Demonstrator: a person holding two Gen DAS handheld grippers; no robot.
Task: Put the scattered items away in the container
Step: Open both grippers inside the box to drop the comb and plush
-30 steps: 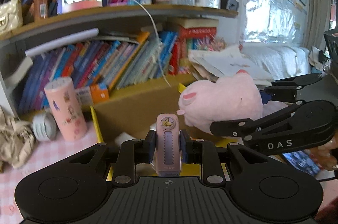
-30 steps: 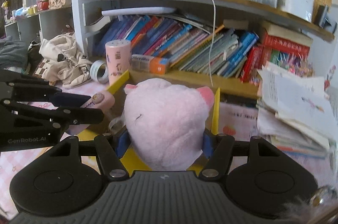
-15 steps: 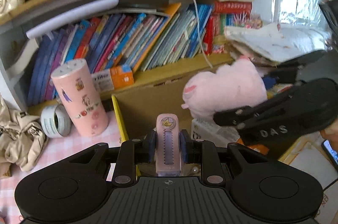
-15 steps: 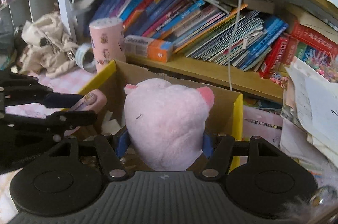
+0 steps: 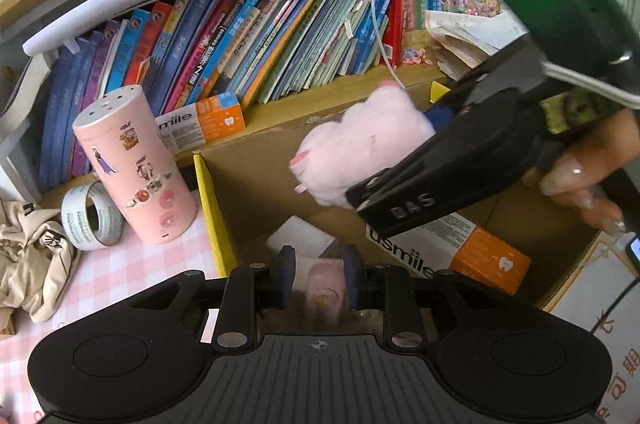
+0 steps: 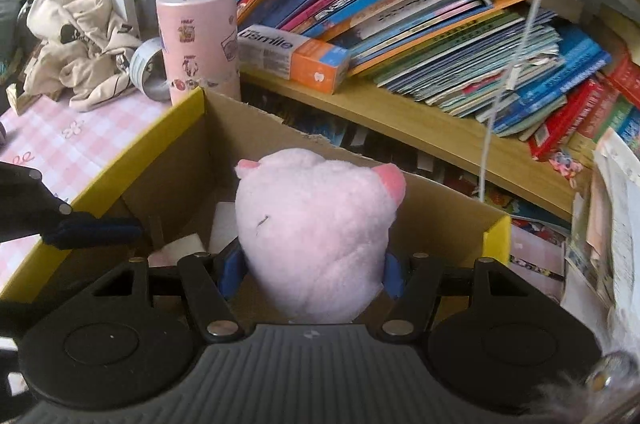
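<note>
Now the right gripper (image 6: 310, 274) pinches the pink plush (image 6: 316, 228) above the cardboard box (image 6: 176, 120), ready to drop it. Its partner, the left gripper (image 5: 319, 276), stands spread; a blurred pink item (image 5: 326, 290) seemingly lies loose beneath.

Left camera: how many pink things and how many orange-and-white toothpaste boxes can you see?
Pink plush toy: 1
Pink sticker tube: 1
Small pink item, blurry: 1
Toothpaste boxes: 2
Total: 5
</note>
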